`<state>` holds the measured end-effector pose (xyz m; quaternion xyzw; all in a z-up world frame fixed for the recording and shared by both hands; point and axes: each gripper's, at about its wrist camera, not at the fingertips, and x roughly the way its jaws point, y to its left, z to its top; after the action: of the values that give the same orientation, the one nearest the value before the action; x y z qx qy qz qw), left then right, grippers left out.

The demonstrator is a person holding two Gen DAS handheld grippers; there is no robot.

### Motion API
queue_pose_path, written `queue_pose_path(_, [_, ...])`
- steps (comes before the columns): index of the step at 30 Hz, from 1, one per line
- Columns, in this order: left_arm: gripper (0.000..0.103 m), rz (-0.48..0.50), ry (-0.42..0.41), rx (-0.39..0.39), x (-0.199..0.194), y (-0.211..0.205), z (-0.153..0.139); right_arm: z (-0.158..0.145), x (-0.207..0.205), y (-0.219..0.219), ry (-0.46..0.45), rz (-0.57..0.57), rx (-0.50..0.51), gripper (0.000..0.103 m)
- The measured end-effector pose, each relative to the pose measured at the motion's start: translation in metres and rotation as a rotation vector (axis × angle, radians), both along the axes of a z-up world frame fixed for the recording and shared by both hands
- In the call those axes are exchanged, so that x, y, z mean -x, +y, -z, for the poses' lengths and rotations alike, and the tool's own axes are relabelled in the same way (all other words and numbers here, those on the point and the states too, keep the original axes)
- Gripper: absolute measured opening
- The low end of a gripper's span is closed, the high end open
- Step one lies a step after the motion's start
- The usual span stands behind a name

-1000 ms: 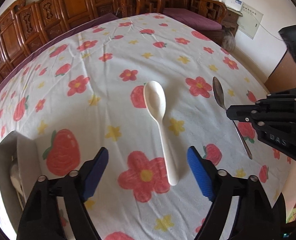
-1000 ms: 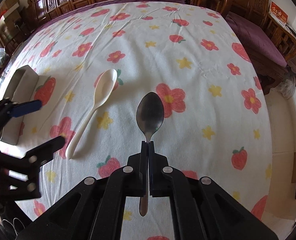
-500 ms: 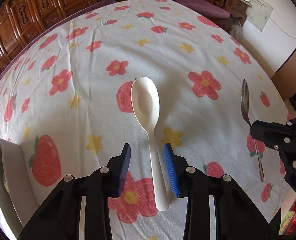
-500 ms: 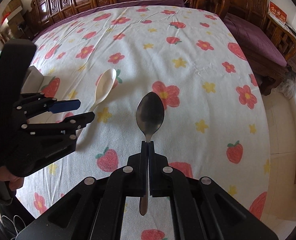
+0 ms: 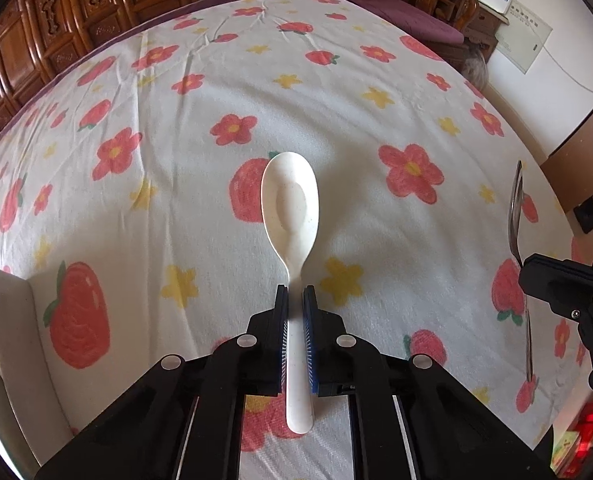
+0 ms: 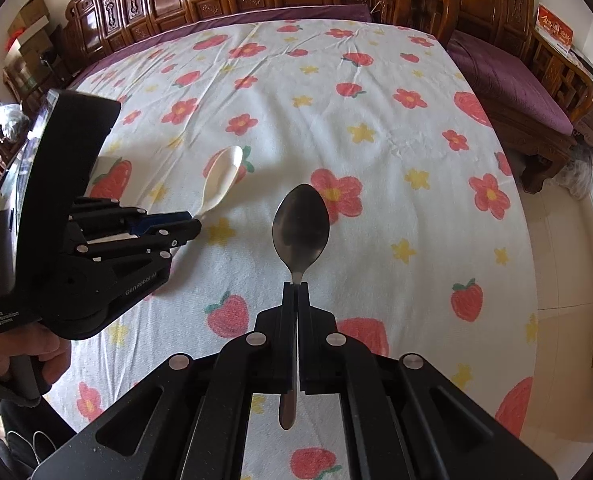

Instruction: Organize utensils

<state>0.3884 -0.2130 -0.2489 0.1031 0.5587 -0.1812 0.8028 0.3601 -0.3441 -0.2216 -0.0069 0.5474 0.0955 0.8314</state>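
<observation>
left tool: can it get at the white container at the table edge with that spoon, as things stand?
Probably yes. The left tool is shut on the white spoon, and the white container sits just to its left, with only bare floral cloth between. The right tool, holding the metal spoon, is on the other side.

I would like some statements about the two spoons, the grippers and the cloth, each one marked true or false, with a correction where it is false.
1. The left gripper is closed on the handle of the white spoon. True; its jaws have just been closing.
2. The right gripper holds a fork. False: it is closed on the metal spoon.
3. The white spoon's bowl points away from the left gripper. True.
4. The tablecloth is plain blue. False: it is white with red flowers, strawberries and yellow stars.
5. The white container lies at the right edge of the left wrist view. False: it is at the left edge.
</observation>
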Motion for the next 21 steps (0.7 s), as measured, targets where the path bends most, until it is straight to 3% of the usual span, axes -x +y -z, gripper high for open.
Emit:
queue_pose_path(5, [0.007, -0.017, -0.012, 0.014, 0.005, 0.009, -0.007, -0.005, 0.004, 0.007, -0.006, -0.011, -0.006, 0.002])
queue_pose_path(21, [0.007, -0.036, -0.118, 0.054, 0.029, 0.062, -0.067, -0.04, 0.013, 0.062, -0.063, -0.077, -0.017, 0.002])
